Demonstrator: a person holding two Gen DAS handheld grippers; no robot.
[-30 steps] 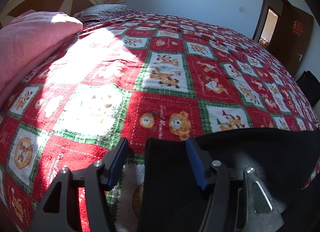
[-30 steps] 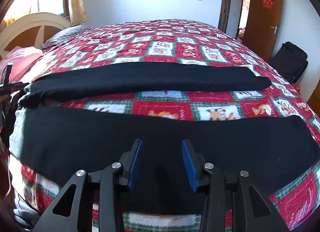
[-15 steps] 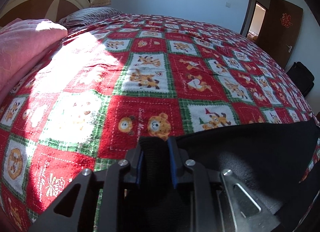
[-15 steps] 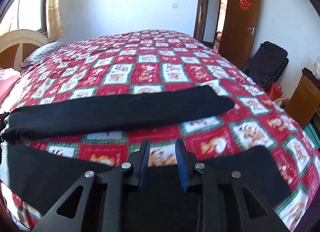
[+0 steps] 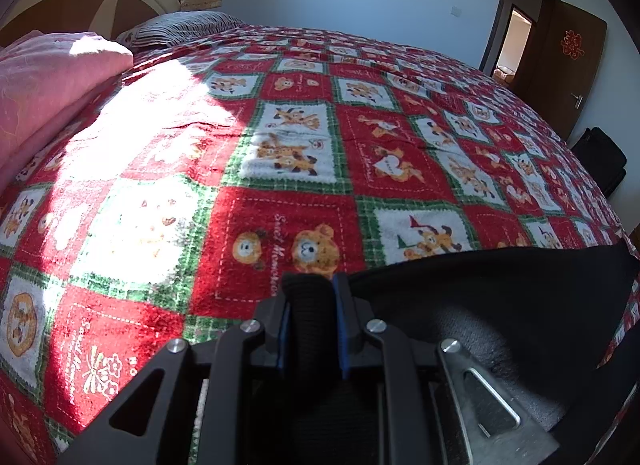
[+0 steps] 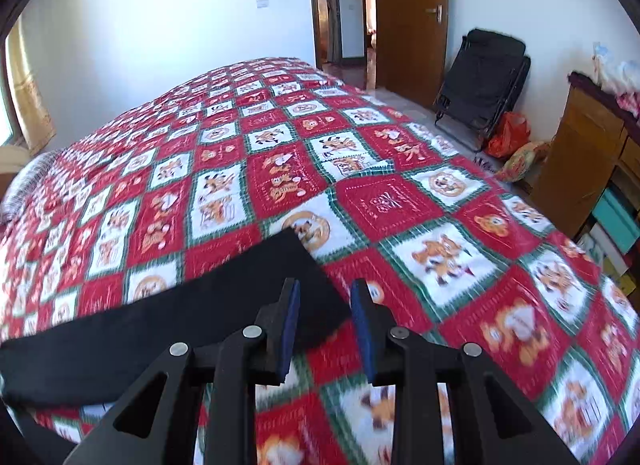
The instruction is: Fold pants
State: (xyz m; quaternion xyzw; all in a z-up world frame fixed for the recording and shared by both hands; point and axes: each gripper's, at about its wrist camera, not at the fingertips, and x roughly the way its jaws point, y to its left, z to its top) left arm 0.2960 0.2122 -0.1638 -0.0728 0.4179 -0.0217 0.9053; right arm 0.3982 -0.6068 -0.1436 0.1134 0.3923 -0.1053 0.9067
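The black pants (image 5: 500, 305) lie on the bed (image 5: 280, 145), spread over its red, green and white checked blanket near the bed's near edge. In the left wrist view the left gripper (image 5: 311, 297) pinches a thick bunched fold at the edge of the pants; its blue-padded fingers (image 5: 341, 305) press on the fabric from both sides, and the rest of the garment spreads away to the right of the fold. A pink quilt (image 5: 52, 85) and a striped pillow (image 5: 180, 27) sit at the head of the bed, far from the pants. In the right wrist view the right gripper (image 6: 325, 305) hangs above the bed with its fingers (image 6: 362, 313) spread apart and nothing between them; the squared end of one pant leg (image 6: 240, 285) lies flat on the blanket just under and beside them. A folded black chair (image 6: 480, 77) leans against the wall past the foot of the bed, beside a brown door (image 6: 412, 17).
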